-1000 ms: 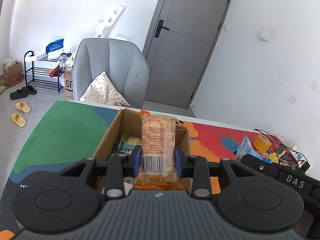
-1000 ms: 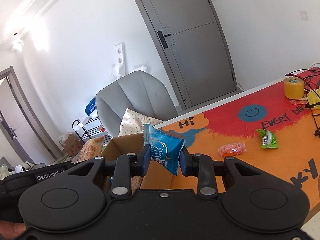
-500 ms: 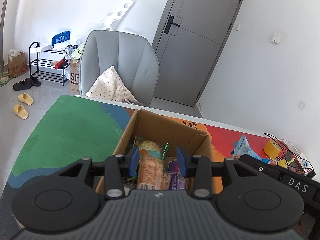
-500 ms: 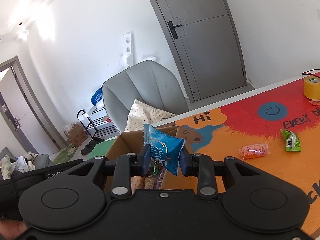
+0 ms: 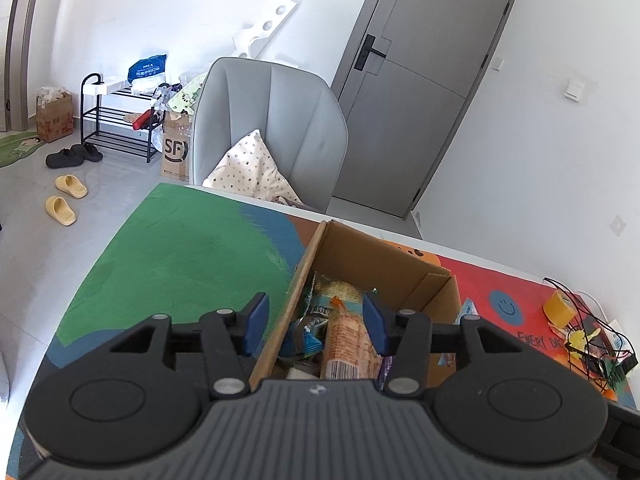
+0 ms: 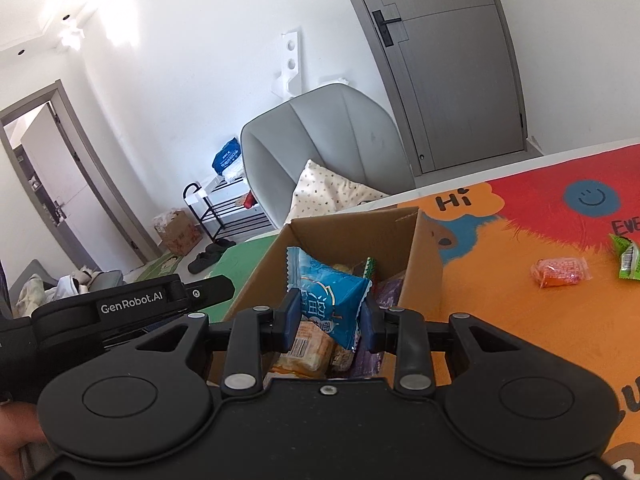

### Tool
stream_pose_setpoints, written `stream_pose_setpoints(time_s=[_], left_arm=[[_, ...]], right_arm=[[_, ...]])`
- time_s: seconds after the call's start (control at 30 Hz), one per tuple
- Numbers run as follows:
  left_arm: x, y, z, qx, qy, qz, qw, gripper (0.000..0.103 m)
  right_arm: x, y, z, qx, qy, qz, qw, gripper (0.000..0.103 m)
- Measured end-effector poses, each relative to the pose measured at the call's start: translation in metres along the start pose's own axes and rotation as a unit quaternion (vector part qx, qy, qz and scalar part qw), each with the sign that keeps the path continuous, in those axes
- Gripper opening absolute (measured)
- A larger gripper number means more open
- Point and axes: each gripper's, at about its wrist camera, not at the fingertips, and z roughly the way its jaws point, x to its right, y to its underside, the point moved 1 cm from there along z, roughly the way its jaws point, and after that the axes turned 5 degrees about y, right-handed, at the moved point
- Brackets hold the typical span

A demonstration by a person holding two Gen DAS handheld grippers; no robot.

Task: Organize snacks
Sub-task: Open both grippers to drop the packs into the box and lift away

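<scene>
Open cardboard box stands on the colourful table mat, flaps up. We count several wrapped snacks lying inside: an orange-and-clear packet with red print and a barcode, a pale biscuit-type packet behind it, a small blue-and-silver wrapper at its left, and a purple wrapper at its right. From the right wrist view the same box shows an orange packet with a barcode, a purple wrapper and a green-edged one.

Left gripper: its jaws have just been opening and now stand spread, straddling the box's left wall, one blue pad outside and one inside. The orange packet lies below in the box and we see no pad pressing on it.

Right gripper: both pads are pinching a blue snack packet, held upright over the box opening. White characters on it; we cannot read them.

Loose on the mat right of the box: an orange-red packet and a green packet, well apart from the box.

Writing we can read: "Hi" and "EVE…" on the mat beside a blue smiley; "GenRobot.AI" on the left gripper's body as seen from the right wrist; "SF" on a brown carton on the floor.

A yellow tape roll sits at the mat's far right, by some wires.
</scene>
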Motion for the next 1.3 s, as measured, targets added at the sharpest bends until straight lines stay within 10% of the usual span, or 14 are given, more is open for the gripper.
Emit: stream_pose_setpoints(time_s=[0.9,1.3], left_arm=[[0.059,0.023,0.013,-0.035,0.023,0.052,0.9978,0.086],[0.109,0.042,0.02,-0.056,0.041,0.086,0.9939,0.091]], right_arm=[[0.073,0.005,-0.039,0.014,0.099,0.058,0.993,0.058],[0.115,0.008,-0.065,0.026,0.135,0.08,0.987,0.09]])
